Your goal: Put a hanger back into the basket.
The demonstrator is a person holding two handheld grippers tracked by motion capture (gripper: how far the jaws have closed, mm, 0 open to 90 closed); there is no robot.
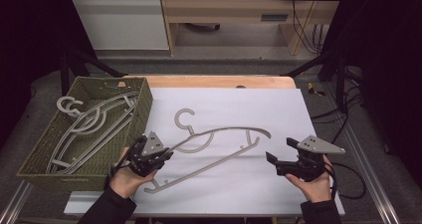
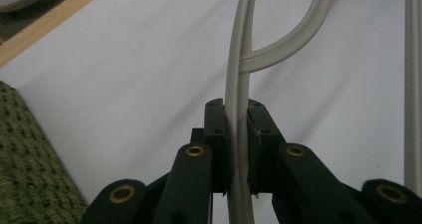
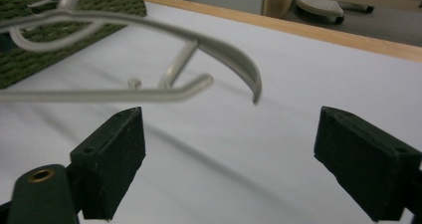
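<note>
The hanger [image 1: 214, 152] is clamped by the left gripper [image 1: 158, 157] (right gripper [image 1: 281, 157] agape); transfer is judged next.

The hanger [image 2: 238, 84] runs off the left gripper view's top edge, its hook cut off.

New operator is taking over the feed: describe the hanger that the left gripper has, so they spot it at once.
Find the white sheet covering the table, right of the green woven basket. The grey hanger lies alone across its middle, one arm pinched by the left gripper. The other hangers are piled inside the basket.
</note>
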